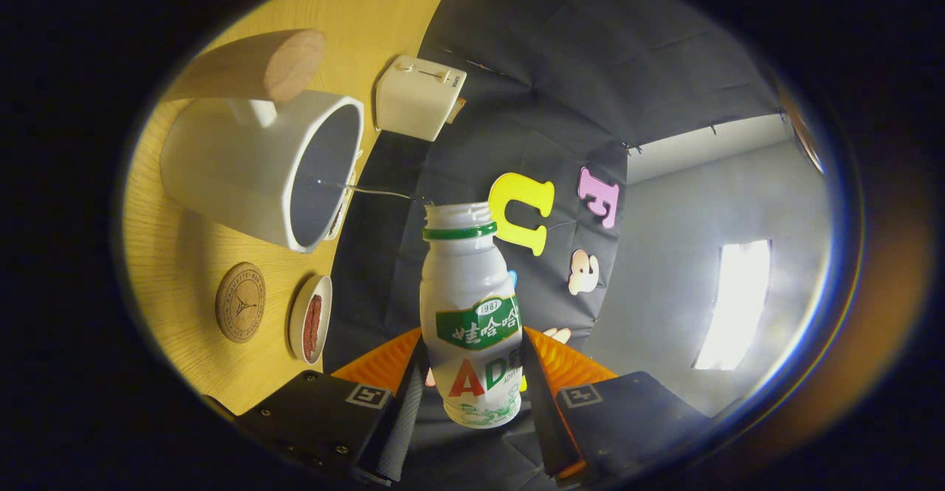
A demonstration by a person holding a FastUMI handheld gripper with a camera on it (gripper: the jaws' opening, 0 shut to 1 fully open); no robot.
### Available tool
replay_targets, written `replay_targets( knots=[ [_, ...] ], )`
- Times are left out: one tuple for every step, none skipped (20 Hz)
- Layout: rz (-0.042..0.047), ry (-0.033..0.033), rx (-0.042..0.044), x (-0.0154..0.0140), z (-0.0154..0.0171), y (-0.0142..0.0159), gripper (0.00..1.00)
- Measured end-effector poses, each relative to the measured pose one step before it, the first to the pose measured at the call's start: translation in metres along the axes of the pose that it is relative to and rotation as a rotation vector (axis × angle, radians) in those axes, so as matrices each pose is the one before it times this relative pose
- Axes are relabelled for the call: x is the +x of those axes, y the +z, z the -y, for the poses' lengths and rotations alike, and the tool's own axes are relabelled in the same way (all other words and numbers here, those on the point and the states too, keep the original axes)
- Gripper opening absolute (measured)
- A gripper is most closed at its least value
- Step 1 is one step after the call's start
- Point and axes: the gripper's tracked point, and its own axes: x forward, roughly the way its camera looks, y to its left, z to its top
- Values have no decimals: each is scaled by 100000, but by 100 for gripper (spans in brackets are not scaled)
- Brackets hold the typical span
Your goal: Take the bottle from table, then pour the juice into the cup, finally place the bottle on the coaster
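A small white bottle (470, 292) with a green neck band and a green label is clamped between my fingers, and my gripper (472, 362) is shut on its lower body. The whole view is rolled, so the bottle is tipped with its open mouth toward the white cup (244, 173), which has a wooden handle (255, 66). A thin stream (369, 191) runs from the bottle's mouth into the cup's opening. The round wooden coaster (240, 303) lies on the table (166, 255) beside the cup, on the side nearer my fingers.
A small white dish (310, 319) with something red on it sits next to the coaster. A white box-shaped appliance (417, 100) stands beyond the cup near the table's far edge. Behind everything hangs the booth's dark cloth wall.
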Motion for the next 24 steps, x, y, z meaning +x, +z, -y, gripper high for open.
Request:
replay_targets(
  knots=[
    [-39, -209, -35, 138, 53, -62, 68],
    [-202, -48, -295, 60, 37, -112, 68],
    [268, -282, -532, 63, 113, 57, 68],
    [105, -317, -608, -24, 63, -59, 68],
    [-3, -121, -688, 56, 21, -33, 68],
    [179, -166, -527, -59, 29, 24, 68],
    [410, -5, -576, 158, 3, -41, 68],
    [319, -174, -634, 30, 35, -4, 68],
    [285, -143, -748, -58, 37, 24, 68],
    [472, -243, -475, -65, 144, 62, 68],
    [359, -180, -405, 56, -11, -33, 68],
    [301, -48, -495, 13, 34, 29, 68],
    [259, -71, -413, 65, 52, -60, 68],
    [336, -18, -356, -70, 70, 23, 68],
    [294, -50, -448, -24, -7, 34, 68],
    [402, -57, -629, -24, 7, 68, 69],
    [332, 8, -823, 53, 55, 26, 68],
    [297, -158, -703, 17, 85, -45, 68],
    [261, -78, -642, 50, 28, 19, 68],
    [218, -123, -611, -23, 29, 62, 68],
    [338, 15, -715, 83, 72, -22, 68],
    [528, -189, -782, 11, 97, 100, 68],
    [549, -218, -887, -100, 20, 3, 68],
    [581, -192, -942, 36, 81, 53, 68]
  ],
)
